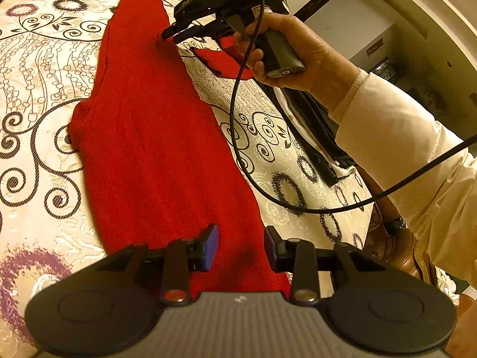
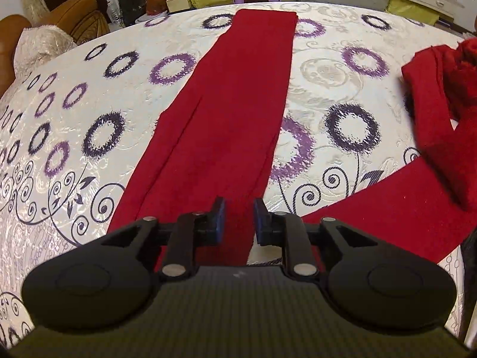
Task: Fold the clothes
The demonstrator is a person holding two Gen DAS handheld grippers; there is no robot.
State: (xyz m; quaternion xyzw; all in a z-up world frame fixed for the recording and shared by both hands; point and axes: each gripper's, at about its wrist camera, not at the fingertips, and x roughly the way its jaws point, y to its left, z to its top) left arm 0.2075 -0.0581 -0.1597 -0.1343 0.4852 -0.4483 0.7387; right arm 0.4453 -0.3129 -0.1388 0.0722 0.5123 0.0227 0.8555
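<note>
Inspecting from the left: the left tongs [image 1: 241, 238] stand moderately wide, holding nothing, low over the near end of the red garment [image 1: 149, 134]. The cloth runs straight ahead of them across the bed cover [image 1: 44, 89] as a long flat strip. One short flap sticks out to the left of it.

The right tongs [image 2: 240, 217], gripped by a hand [image 1: 286, 50], point steeply down at the strip's far end. Their gap is narrow, and cloth lies under it, but no pinch is visible. Ahead of them a lengthwise layer lies over the strip, so the first side fold appears done.

Right of the right tongs a red band runs out to a bunched heap [image 2: 441, 104], probably a sleeve not yet laid in. Dark clothes [image 1: 316, 125] lie beyond, untouched.

Assessment: early to middle stage. Outstanding: the right side fold, the cross folds, and the remaining clothes.
</note>
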